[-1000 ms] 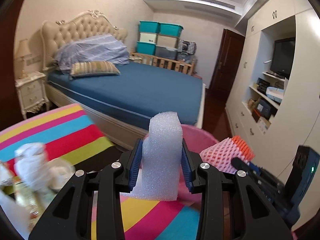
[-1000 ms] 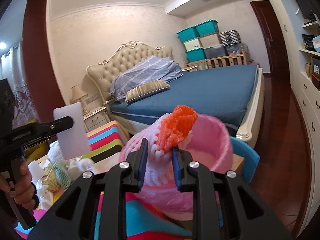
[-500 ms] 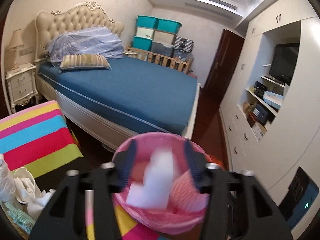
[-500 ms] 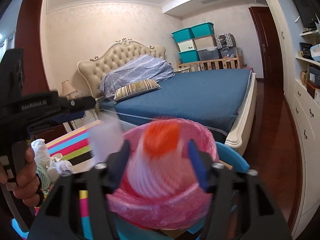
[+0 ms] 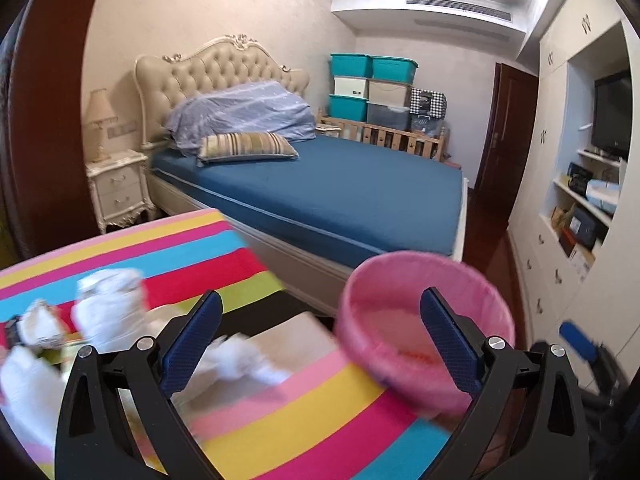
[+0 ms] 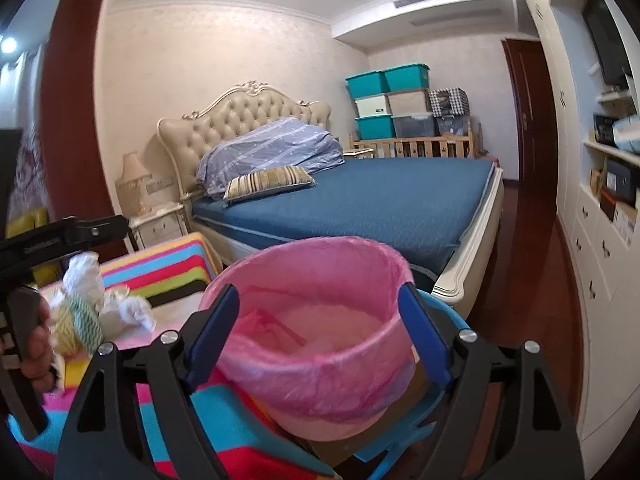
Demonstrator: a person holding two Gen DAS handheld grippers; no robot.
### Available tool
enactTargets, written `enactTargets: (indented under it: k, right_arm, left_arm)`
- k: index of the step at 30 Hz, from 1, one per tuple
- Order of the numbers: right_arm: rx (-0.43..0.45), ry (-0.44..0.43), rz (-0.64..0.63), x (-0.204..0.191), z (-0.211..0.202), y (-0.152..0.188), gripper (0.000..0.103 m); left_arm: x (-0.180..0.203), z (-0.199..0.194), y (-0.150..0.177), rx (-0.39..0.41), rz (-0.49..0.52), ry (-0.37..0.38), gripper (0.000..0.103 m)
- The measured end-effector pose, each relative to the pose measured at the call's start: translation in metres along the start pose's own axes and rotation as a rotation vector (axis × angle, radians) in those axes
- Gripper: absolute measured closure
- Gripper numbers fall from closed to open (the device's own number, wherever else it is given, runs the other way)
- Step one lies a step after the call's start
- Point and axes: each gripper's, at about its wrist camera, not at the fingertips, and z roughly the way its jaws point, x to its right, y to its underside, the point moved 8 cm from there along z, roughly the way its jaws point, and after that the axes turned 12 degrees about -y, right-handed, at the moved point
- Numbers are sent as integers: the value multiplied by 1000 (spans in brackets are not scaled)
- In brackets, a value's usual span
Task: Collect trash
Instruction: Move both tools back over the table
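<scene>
**Both pieces released into bin**

Left hand-held gripper (image 5: 320, 344): jaws now spread, empty; the white foam it held a second ago is gone. It points toward the remaining trash (image 5: 108, 304) on the striped worktop (image 5: 280, 420).

Right hand-held gripper (image 6: 320, 336): likewise wide, empty, over the pink-lined bin (image 6: 316, 344). Inside: pale foam, something orange. More pickups remain.

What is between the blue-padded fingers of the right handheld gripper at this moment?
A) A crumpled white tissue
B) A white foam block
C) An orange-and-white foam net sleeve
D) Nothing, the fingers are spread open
D: in the right wrist view the right gripper has its blue-padded fingers spread wide with nothing clamped, and only the round bin with the pink plastic liner shows behind the gap.
</scene>
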Motion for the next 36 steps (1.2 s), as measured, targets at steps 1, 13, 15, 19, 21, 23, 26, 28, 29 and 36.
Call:
enactTargets:
  k: [1, 13, 15, 19, 21, 23, 26, 28, 29, 36]
  right_arm:
    - [-5, -2, -21, -9, -1, 2, 22]
    - [-141, -233, -91, -139, 22, 39, 16]
    - [-157, -268, -118, -163, 24, 45, 16]
    - [-201, -338, -181, -212, 26, 58, 16]
    - [-232, -378, -203, -236, 28, 67, 16]
    - [-261, -402, -228, -255, 29, 76, 16]
    - [-314, -415, -295, -283, 34, 92, 16]
    - [-355, -410, -334, -295, 39, 103, 17]
    - [-367, -409, -342, -298, 40, 106, 17]
    - [-446, -395, -397, -318, 57, 119, 17]
  left_arm:
    - [-7, -7, 4, 6, 11, -9, 7]
    - [-139, -112, 50, 71, 13, -174, 6]
    - [-180, -121, 64, 53, -28, -260, 6]
    - [-250, -137, 96, -5, -145, -381, 6]
    - [-277, -144, 110, -21, -184, -430, 6]
    - [-293, -149, 124, -37, -197, -463, 6]
    - [-304, -155, 139, -50, -201, -482, 6]
    - [-305, -156, 144, -56, -193, -481, 6]
    - [-306, -156, 146, -60, -190, -481, 6]
    - [-310, -143, 159, -98, -201, -481, 6]
